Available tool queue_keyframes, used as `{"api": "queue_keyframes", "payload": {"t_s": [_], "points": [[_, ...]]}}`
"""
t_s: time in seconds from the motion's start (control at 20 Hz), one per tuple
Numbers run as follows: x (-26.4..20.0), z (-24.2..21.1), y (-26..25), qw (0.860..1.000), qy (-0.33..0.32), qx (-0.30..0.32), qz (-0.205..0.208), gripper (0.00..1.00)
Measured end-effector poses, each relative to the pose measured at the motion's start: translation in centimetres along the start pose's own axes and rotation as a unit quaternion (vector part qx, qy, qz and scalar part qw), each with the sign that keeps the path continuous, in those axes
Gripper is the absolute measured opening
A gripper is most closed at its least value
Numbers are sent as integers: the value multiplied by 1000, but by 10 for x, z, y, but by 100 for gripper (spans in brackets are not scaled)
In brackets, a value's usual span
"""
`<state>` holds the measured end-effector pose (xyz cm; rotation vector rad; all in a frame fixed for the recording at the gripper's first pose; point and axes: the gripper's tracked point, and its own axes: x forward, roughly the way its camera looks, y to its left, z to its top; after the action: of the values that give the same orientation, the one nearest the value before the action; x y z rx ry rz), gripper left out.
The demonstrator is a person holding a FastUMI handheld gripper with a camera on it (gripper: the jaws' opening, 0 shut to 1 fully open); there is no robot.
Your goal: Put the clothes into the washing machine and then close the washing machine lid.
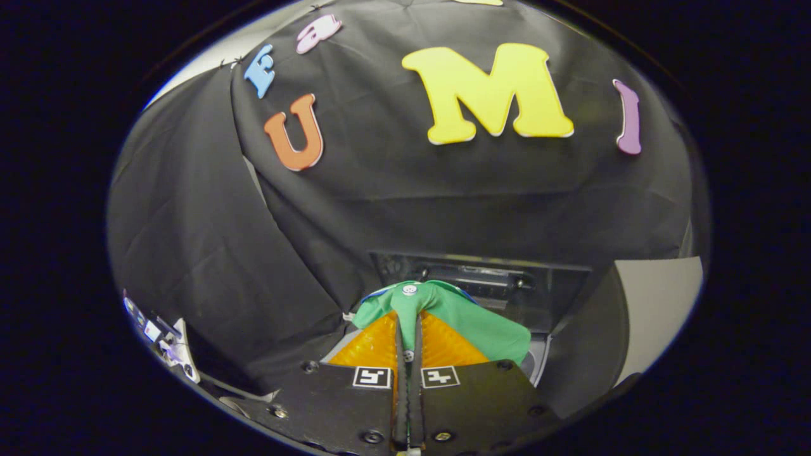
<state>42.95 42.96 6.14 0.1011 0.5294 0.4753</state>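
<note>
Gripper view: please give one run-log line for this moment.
gripper: shut on green cloth garment | dark washing machine: beyond fingers

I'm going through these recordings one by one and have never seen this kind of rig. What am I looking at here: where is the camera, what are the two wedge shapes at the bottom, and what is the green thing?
There is no robot arm. A person carries a hand-held two-finger gripper, and the camera rides on it, looking forward along the fingers through a fisheye lens, which is why everything curves.

The two wedge shapes are the gripper's ribbed fingers, closed almost together. Pinched between them is a green cloth garment with a small white button; it drapes over the fingertips and hangs to one side. So the gripper is holding the clothing up.

Just beyond the garment is the dark panel of the washing machine; its opening and lid cannot be made out clearly here. Behind it hangs the booth's black cloth wall.
</note>
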Motion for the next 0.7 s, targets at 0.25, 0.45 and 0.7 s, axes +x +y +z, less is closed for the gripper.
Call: {"api": "queue_keyframes", "payload": {"t_s": [0.25, 0.45, 0.7], "points": [[51, -44, -11, 998, 54, 0, -14, 5], [82, -74, -31, 995, 89, 13, -36, 5], [110, -116, -60, 988, 130, 31, -71, 5]]}}
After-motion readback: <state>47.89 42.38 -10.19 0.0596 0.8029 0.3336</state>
